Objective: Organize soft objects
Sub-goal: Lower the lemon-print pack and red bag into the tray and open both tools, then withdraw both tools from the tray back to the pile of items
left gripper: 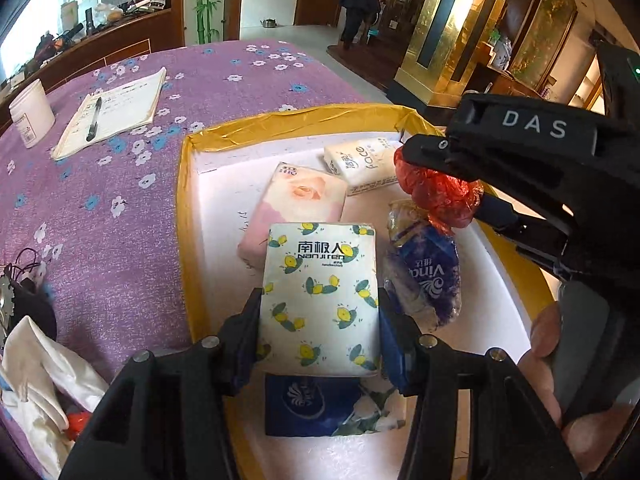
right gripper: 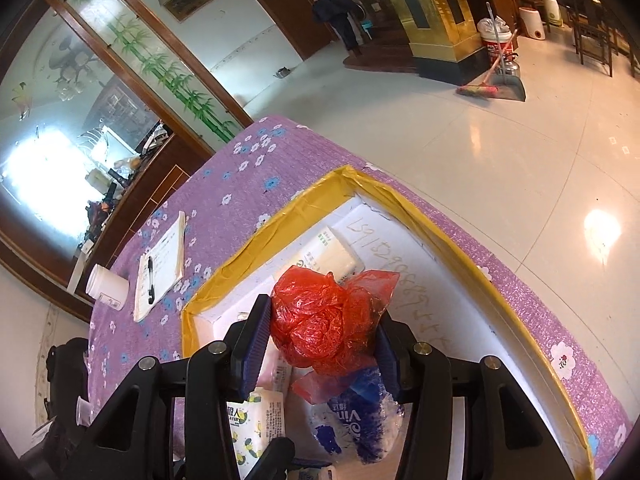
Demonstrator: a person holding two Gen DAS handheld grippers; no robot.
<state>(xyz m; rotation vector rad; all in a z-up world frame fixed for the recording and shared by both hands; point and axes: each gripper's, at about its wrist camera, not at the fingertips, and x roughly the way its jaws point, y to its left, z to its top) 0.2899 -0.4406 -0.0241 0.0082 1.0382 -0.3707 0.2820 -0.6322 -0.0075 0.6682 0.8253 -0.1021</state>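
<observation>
My left gripper (left gripper: 320, 296) is shut on a lemon-print tissue pack (left gripper: 320, 280), its pads pressed on both long sides, above a white foam tray with a yellow taped rim (left gripper: 280, 120). In the tray lie a pink rose pack (left gripper: 300, 196), a white pack (left gripper: 360, 164), a crumpled blue Vinda pack (left gripper: 428, 276) and another blue pack (left gripper: 304, 404) under the held one. My right gripper (right gripper: 324, 312) holds a crumpled red plastic bag (right gripper: 328, 320) between its blue pads, just over the Vinda pack (right gripper: 360, 420). From the left wrist view that gripper (left gripper: 444, 184) reaches in from the right.
The tray sits at the right end of a table with a purple floral cloth (left gripper: 120, 240). A notepad with a pen (left gripper: 116, 112) and a white jar (left gripper: 30, 112) stand far left. White cloth (left gripper: 36, 376) lies at the near left. A person (left gripper: 356, 12) stands by the stairs.
</observation>
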